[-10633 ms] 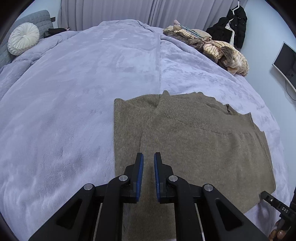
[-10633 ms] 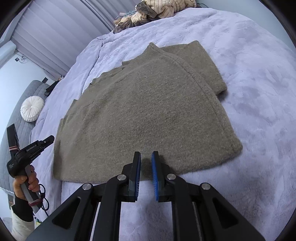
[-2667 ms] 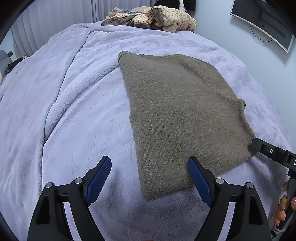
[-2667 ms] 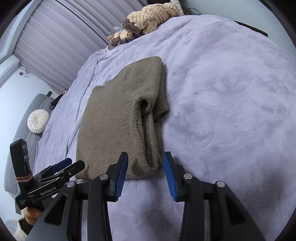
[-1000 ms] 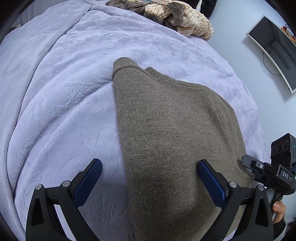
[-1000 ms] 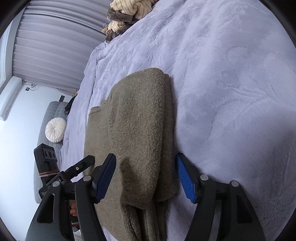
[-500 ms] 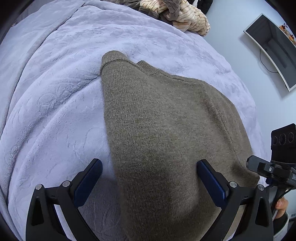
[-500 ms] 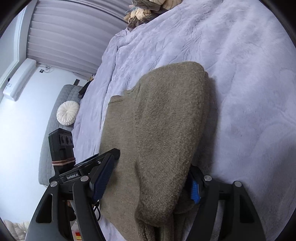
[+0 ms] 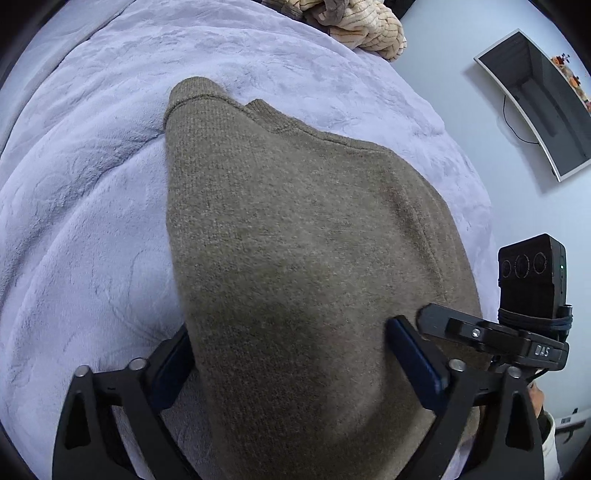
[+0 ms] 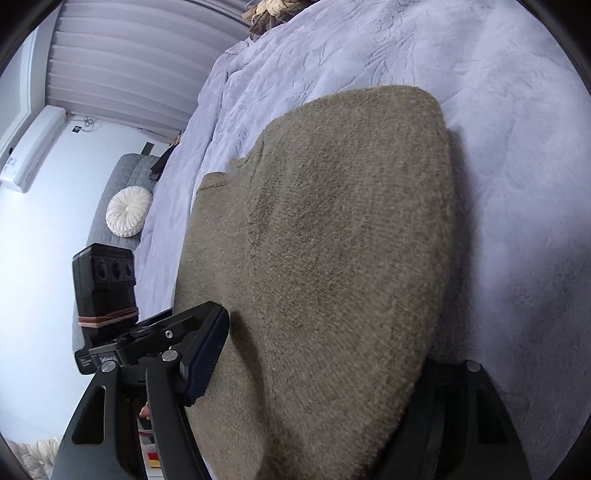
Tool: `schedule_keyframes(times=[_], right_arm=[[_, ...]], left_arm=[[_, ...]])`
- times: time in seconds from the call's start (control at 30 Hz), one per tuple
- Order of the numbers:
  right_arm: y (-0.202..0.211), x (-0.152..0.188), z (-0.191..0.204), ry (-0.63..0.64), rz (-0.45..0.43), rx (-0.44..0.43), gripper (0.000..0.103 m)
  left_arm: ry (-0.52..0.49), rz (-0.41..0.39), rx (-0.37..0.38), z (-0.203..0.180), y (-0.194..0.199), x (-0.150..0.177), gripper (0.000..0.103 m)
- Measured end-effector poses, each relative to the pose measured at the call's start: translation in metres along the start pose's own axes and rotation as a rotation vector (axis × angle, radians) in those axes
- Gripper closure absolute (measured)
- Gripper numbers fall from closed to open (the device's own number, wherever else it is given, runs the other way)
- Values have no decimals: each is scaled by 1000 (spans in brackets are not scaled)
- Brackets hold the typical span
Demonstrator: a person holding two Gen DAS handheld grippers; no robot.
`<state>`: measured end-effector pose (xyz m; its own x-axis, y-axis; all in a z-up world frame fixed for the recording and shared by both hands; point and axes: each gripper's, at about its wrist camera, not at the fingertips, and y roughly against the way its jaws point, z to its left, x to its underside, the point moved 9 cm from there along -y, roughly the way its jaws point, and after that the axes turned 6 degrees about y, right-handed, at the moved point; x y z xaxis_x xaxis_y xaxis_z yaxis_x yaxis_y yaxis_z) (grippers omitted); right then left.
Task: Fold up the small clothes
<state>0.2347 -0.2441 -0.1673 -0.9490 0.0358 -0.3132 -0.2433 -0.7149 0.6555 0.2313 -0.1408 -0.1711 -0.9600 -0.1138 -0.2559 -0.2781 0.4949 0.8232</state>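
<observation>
While your left tool [image 9: 291,354] straddles the near end of the folded brown sweater [image 9: 295,236] on the bed [image 9: 92,184], its jaws, just closing, sit wide w/ pads beside the knit. Your right tool [image 10: 317,365] likewise straddles it, jaws narrowing; right pad hidden under fabric, grip can't be told.

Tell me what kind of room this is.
Most likely a bedroom: a wide bed under a plush lavender blanket holds the folded olive sweater, with a heap of clothes at its far edge, a screen on the wall and pleated curtains.
</observation>
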Motion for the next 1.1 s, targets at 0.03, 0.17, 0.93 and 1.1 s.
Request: schedule_keyframes(times=[0.03, 0.17, 0.93, 1.1], right_arm=[[2, 0, -1, -9, -7, 10, 45], [13, 3, -5, -87, -41, -66, 68], [31, 64, 134, -141, -23, -363, 69], [1, 89, 153, -159, 19, -391, 69]], left_arm=[[-5, -10, -8, -1, 2, 0, 13], [-7, -32, 4, -2, 11, 0, 33], [12, -84, 17, 19, 172, 69, 47], [41, -79, -29, 47, 185, 99, 47]])
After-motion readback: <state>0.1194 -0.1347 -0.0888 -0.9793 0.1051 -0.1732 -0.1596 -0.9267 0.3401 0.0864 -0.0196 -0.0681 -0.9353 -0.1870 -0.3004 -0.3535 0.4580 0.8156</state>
